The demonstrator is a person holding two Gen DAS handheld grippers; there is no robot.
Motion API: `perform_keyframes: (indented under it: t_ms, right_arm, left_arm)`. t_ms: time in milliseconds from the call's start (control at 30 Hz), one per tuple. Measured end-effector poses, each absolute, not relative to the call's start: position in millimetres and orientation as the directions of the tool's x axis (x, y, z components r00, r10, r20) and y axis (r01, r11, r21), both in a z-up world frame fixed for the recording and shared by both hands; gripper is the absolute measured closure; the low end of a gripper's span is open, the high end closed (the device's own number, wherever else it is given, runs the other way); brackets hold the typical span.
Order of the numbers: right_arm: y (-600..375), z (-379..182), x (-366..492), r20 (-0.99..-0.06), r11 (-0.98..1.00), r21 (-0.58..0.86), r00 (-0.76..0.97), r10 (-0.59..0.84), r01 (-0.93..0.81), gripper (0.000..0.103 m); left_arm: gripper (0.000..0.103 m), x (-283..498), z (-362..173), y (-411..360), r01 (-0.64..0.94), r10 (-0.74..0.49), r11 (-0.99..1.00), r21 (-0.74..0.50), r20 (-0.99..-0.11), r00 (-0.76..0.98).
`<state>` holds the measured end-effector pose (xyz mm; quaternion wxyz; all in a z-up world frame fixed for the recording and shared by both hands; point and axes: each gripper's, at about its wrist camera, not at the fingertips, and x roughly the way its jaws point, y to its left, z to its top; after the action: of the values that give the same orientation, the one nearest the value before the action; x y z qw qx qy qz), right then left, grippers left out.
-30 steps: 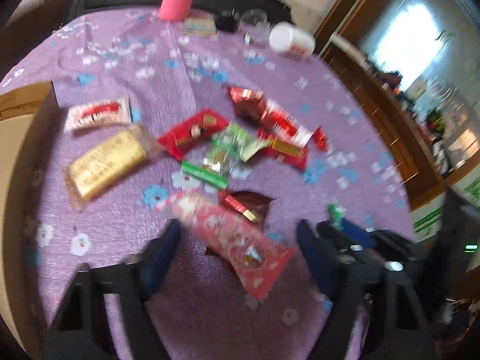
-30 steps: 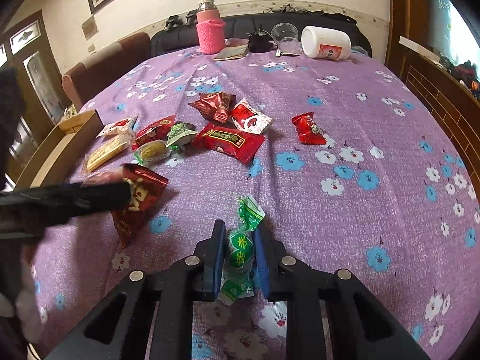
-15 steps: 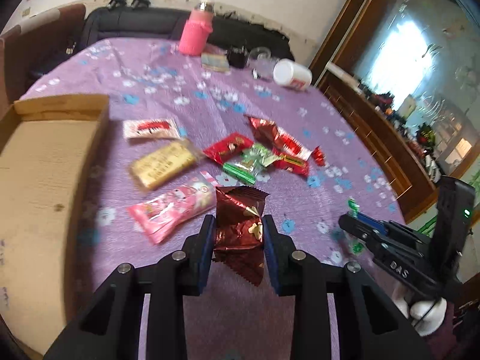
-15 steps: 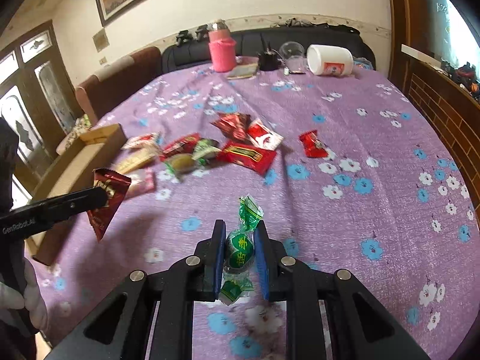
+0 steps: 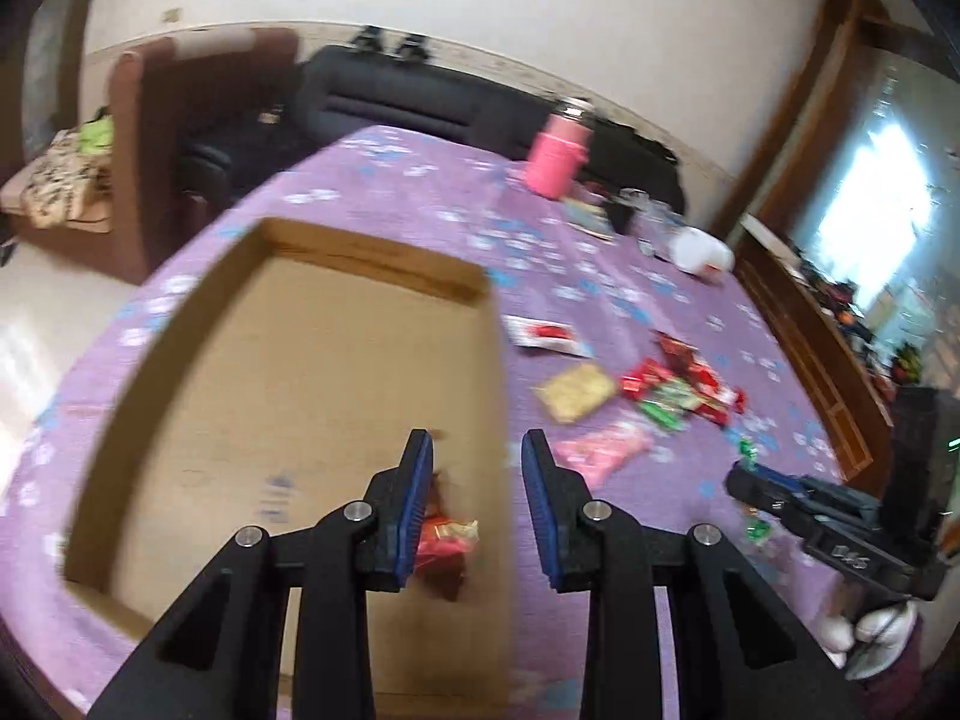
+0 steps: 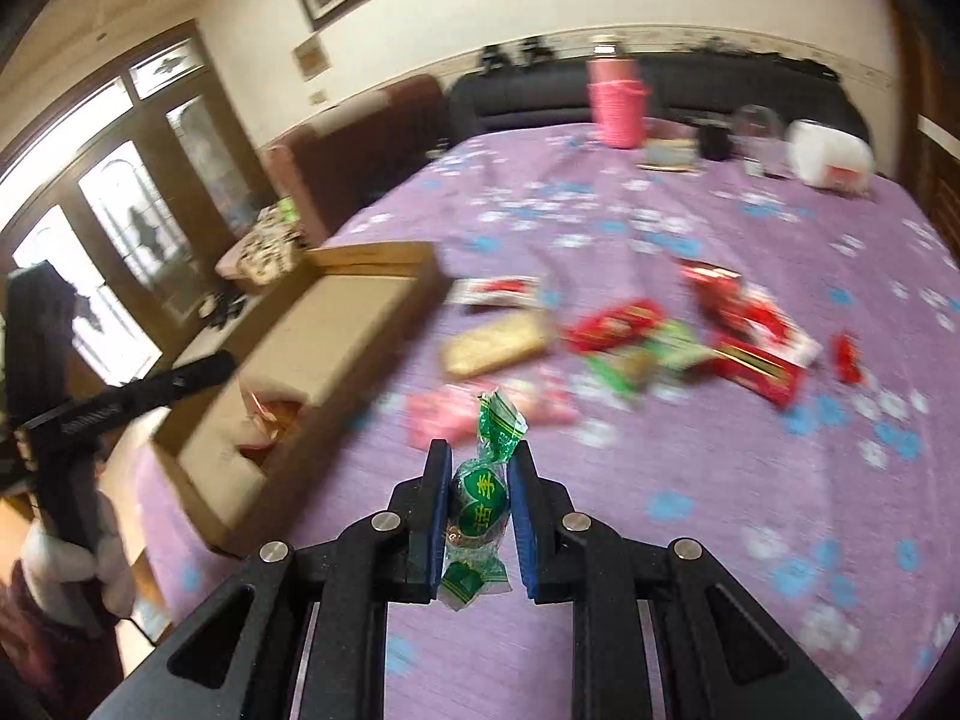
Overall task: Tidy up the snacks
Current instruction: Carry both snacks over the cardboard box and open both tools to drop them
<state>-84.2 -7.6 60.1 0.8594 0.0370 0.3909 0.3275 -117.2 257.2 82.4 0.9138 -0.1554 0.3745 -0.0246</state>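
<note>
Two claws: our left claw [image 5: 477,483] hangs released over the box [image 5: 288,372]; our right claw [image 6: 479,510] pinches the light, crinkly green candy [image 6: 480,495] mid-body.

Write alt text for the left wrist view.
The left hand-held gripper hangs open over a shallow brown cardboard box, where a shiny dark red foil snack packet lies below its blue-padded fingers. The box sits on a purple flowered tablecloth, with a blurred scatter of red, green, yellow and pink wrapped snacks to its right.
</note>
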Motion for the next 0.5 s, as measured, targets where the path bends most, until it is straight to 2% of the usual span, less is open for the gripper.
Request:
perform_keyframes:
  t_ms: [167,400,467,500]
  right_arm:
    - [64.3,65.5,-85.5,-0.652,0.699,0.338,0.378,0.657,-0.631,0.082]
    - [143.9,48.3,-85.7,-0.692,0.636,0.351,0.268,0.671,-0.687,0.082]
    - [157.9,39.5,-83.8,-0.706,0.631,0.355,0.244,0.665,-0.69,0.081]
    - [162.9,35.3,-82.1,-0.711,0.633,0.36,0.237,0.662,-0.685,0.081]
  left_arm:
    - [0.073,-125.3,71.5,289.6,-0.142,-0.104,0.946,-0.291,-0.688,0.718]
    - [0.073,-134.6,54.2,329.8,-0.211,-0.106,0.909,-0.358,-0.691,0.715]
    - [0.07,-141.7,55.3,338.9,-0.209,-0.122,0.897,-0.39,-0.673,0.729]
    - [0.063,-144.2,56.5,341.7,-0.208,-0.129,0.891,-0.403,-0.664,0.736]
